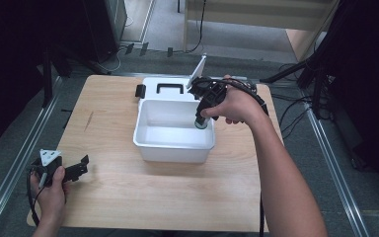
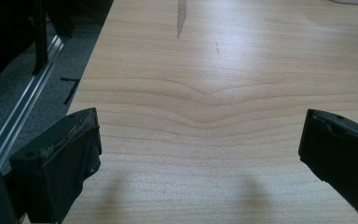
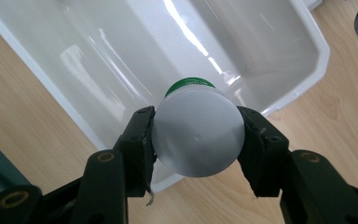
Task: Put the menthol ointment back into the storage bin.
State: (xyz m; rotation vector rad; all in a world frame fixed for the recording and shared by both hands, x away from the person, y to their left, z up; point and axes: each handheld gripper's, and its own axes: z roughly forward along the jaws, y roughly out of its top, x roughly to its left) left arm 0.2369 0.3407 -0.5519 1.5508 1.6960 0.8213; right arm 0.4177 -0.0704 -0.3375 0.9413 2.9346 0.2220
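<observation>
Right tongs clamp 1 white-capped bottle over 1 white bin; left tongs gape wide.

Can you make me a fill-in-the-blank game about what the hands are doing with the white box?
1. The right gripper is shut on a bottle with a ______ cap.
2. That bottle hangs over the open white ______.
3. The left gripper rests with its jaws ______ and nothing between them.
4. The table top is made of ______.

Missing words: white; box; open; wood
</observation>
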